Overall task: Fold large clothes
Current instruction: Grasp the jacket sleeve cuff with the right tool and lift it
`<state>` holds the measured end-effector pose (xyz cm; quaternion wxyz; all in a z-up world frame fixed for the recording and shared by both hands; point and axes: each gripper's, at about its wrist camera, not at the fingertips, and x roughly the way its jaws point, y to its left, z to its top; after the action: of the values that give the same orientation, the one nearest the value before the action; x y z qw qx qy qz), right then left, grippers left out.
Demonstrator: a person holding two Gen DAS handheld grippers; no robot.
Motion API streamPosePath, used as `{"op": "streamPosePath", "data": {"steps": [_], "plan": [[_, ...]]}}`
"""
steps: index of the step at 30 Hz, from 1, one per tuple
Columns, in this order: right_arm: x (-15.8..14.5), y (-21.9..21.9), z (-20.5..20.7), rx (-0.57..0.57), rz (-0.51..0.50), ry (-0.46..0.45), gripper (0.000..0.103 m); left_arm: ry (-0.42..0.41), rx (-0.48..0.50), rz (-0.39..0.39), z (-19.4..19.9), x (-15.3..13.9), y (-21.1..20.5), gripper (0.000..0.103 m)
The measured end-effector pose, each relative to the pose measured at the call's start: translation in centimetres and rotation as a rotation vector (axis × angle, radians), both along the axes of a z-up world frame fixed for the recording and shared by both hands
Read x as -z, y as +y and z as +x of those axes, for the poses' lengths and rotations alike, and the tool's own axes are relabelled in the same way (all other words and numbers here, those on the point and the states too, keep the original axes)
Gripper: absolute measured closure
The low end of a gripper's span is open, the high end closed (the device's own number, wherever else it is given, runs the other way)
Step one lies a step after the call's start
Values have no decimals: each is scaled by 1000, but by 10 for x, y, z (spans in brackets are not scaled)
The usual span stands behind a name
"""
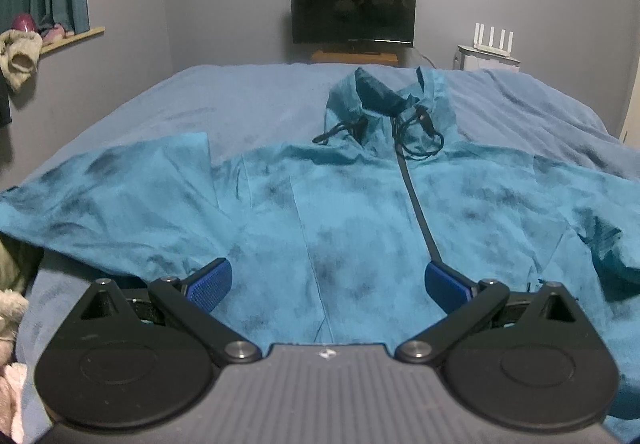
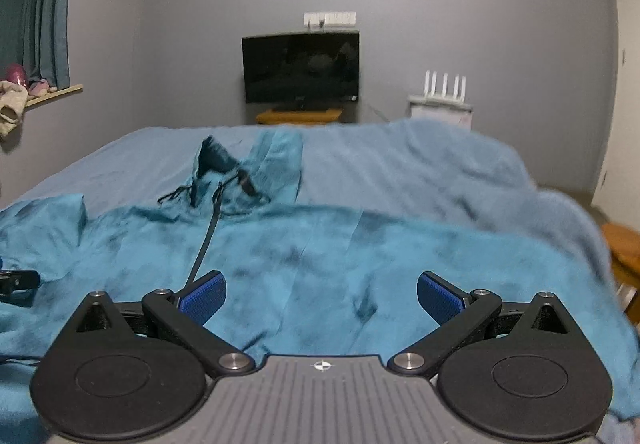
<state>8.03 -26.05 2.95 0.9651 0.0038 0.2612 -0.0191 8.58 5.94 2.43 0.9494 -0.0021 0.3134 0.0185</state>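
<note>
**Tongs spread above the jacket hem: risks before the first grasp**

The left tongs (image 1: 328,282) are spread wide, blue ribbed pads well apart, and pinch nothing. The right tongs (image 2: 322,298) are likewise spread and empty. Both hover over the near hem of the teal mottled hooded jacket of thin woven fabric (image 1: 340,211), which lies front-up on the blue-covered bed (image 1: 240,103), hood toward the far wall and sleeves out to either side. The dark zipper strip (image 1: 418,203) runs from the collar down toward the left tongs' right-hand pad. The black drawcords (image 1: 416,135) lie loose in loops at the collar.

Judged hazards:

1. Sheet capture. The jacket lies directly on the soft bed cover. A pinch taken too deep is likely to gather the cover with the jacket, so the fold drags bedding.
2. Single-layer grasp. The fabric looks thin and slack. Closing on the top layer only would separate front from back and leave the fold bunched.
3. Uneven lift. In the right wrist view, the jacket's right side rides over a raised hump of bedding (image 2: 460,163). Lifting from unequal heights could skew the fold line.
4. Drawcord snag. Loose loops could catch under a folded sleeve or hood.
5. Zipper stiffness. The strip probably resists creasing; folding across it may spring back.

The right sleeve end is not visible in either view.
</note>
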Motion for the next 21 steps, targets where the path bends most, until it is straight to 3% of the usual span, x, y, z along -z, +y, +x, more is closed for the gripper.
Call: {"op": "streamPosePath", "data": {"steps": [5, 9, 15, 21], "plan": [[19, -30, -5, 115, 31, 29, 0, 19, -10, -10, 6, 15, 6, 0], [27, -88, -12, 294, 145, 37, 0, 50, -8, -23, 10, 34, 13, 0], [45, -190, -46, 571, 413, -28, 1, 136, -13, -97, 20, 60, 26, 0], [90, -256, -85, 793, 780, -28, 23, 165, -9, -93, 22, 69, 25, 0]]}}
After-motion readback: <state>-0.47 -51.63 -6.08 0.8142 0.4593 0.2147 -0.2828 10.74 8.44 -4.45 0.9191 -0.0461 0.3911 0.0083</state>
